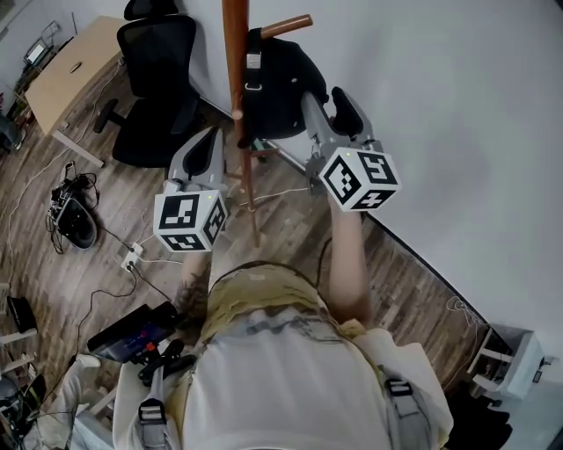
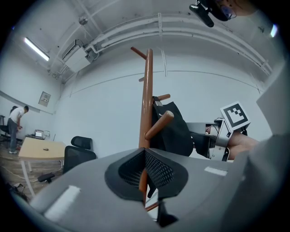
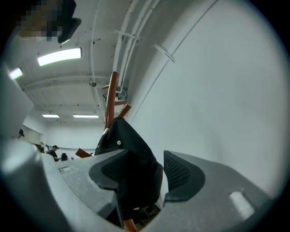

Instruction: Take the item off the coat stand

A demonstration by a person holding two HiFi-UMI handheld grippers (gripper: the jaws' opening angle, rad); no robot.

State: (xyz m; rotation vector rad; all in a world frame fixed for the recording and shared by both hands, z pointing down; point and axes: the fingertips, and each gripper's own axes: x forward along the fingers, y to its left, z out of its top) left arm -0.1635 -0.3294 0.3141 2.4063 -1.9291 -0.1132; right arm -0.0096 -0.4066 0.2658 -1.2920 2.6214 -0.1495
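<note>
A brown wooden coat stand (image 1: 236,53) rises close to the white wall. A black fabric item (image 1: 273,79) hangs on it, just under a wooden peg (image 1: 286,25). My right gripper (image 1: 327,104) reaches up to the item with its jaws open. In the right gripper view the black item (image 3: 131,158) sits between the jaws of the right gripper (image 3: 156,170); the right pad stands clear of it. My left gripper (image 1: 211,141) is held left of the pole, jaws shut and empty. In the left gripper view the pole (image 2: 146,99) stands straight ahead and the item (image 2: 174,129) hangs to its right.
A black office chair (image 1: 158,79) and a light wooden desk (image 1: 70,70) stand to the left on the wood floor. Cables and a power strip (image 1: 130,257) lie on the floor at lower left. A person (image 2: 16,122) stands far off by the desk.
</note>
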